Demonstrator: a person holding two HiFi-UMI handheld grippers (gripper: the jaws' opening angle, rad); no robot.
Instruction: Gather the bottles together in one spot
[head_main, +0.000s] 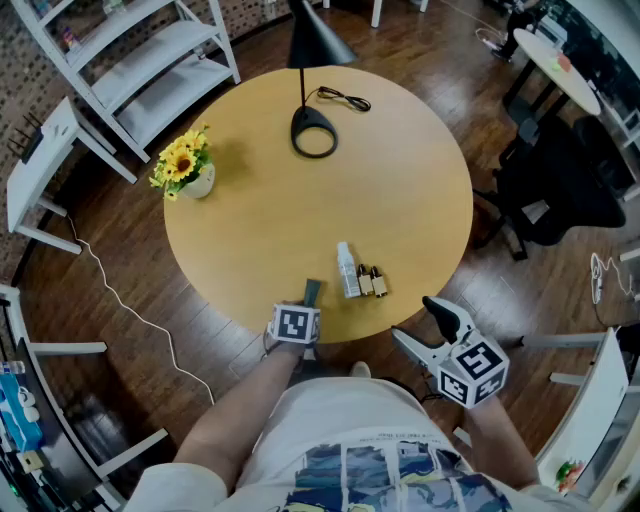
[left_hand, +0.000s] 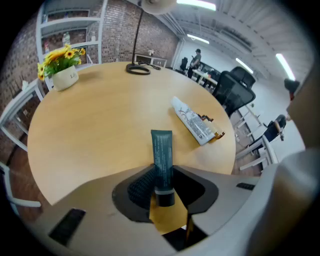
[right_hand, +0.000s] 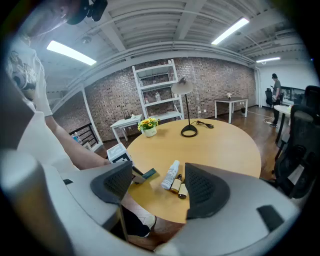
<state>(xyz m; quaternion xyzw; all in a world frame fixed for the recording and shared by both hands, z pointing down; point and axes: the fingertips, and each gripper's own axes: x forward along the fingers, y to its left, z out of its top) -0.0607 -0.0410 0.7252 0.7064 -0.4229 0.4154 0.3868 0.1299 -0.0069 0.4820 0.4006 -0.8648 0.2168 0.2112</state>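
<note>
A white spray bottle (head_main: 347, 270) lies on the round wooden table (head_main: 270, 220) near its front edge. Two small amber bottles (head_main: 372, 282) lie right beside it. My left gripper (head_main: 308, 303) is at the table's near edge, shut on a dark green tube (head_main: 312, 291) that points out over the table. In the left gripper view the tube (left_hand: 162, 155) sits between the jaws, and the white bottle (left_hand: 192, 121) is ahead to the right. My right gripper (head_main: 415, 320) hangs off the table's right front, open and empty. Its own view shows the white bottle (right_hand: 170, 175) between the spread jaws.
A black desk lamp (head_main: 313, 130) with its cord stands at the table's far side. A pot of sunflowers (head_main: 190, 165) is at the far left. A black office chair (head_main: 560, 190) is to the right, and white shelving (head_main: 150, 60) is behind the table to the left.
</note>
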